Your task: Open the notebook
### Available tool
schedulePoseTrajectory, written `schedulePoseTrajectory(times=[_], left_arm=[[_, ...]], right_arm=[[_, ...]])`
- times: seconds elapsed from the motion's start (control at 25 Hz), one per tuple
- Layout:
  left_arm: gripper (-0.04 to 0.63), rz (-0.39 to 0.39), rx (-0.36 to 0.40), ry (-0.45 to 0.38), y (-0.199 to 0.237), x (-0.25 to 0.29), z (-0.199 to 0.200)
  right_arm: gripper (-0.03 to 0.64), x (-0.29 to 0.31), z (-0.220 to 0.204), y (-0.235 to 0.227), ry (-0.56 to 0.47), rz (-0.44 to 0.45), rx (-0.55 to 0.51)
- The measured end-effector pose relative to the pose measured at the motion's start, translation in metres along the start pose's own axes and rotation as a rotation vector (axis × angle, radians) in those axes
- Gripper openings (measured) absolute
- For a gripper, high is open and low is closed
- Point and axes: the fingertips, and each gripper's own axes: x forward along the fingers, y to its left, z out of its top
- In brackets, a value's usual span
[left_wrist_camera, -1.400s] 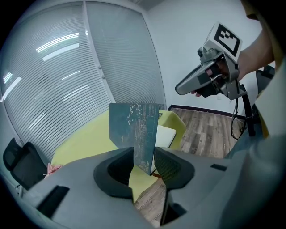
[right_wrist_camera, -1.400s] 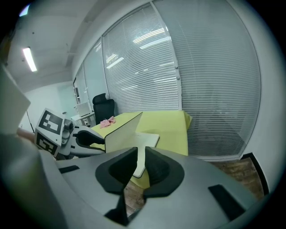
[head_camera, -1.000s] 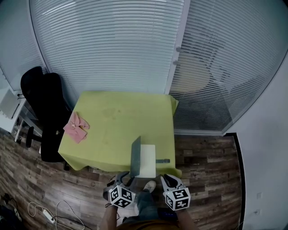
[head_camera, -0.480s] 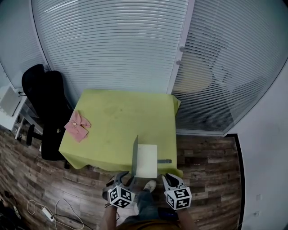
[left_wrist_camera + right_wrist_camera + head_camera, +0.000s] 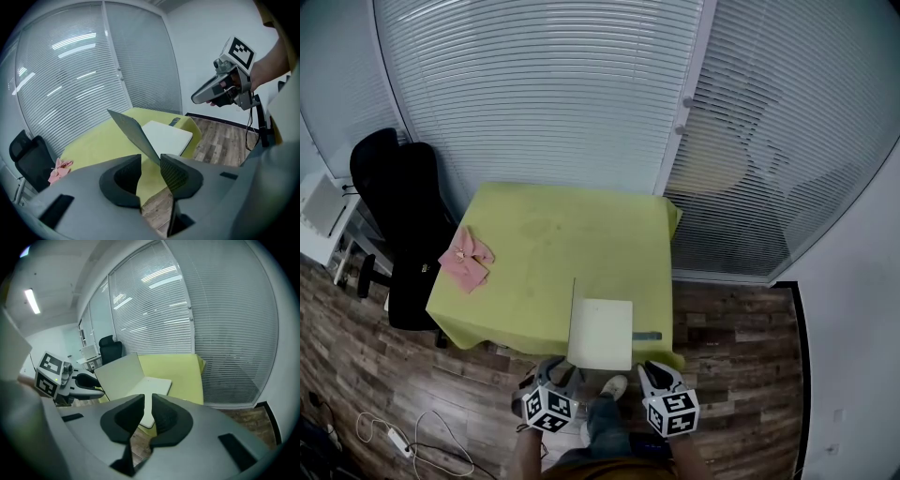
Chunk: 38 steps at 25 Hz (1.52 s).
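Note:
The notebook [image 5: 602,335] lies at the near edge of the yellow-green table [image 5: 553,244], showing a white page. Its grey cover [image 5: 574,314] stands nearly upright along the left side. In the left gripper view the cover [image 5: 132,133] slants down, and its near corner sits between the jaws of my left gripper [image 5: 151,161]. Those jaws are closing, with a gap still beside the thin cover. My right gripper [image 5: 148,401] hangs just off the table edge, its jaws a narrow slit apart around nothing. In the head view the left gripper [image 5: 555,373] and the right gripper [image 5: 658,375] flank the notebook's near end.
A dark flat strip [image 5: 647,336] lies right of the notebook. A pink folded cloth [image 5: 466,258] rests at the table's left edge. A black office chair [image 5: 398,216] stands left of the table. Blinds cover the glass wall behind, and cables [image 5: 394,441] lie on the wooden floor.
The cover has swung from leaning over the page to nearly upright. Both grippers have stayed near the table's front edge.

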Motion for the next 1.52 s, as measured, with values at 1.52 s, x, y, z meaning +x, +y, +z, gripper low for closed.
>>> schedulePoseTrajectory(times=[1.52], left_arm=[[0.127, 0.041, -0.307, -0.011, 0.021, 0.002, -0.042]], right_arm=[[0.06, 0.008, -0.006, -0.009, 0.029, 0.008, 0.009]])
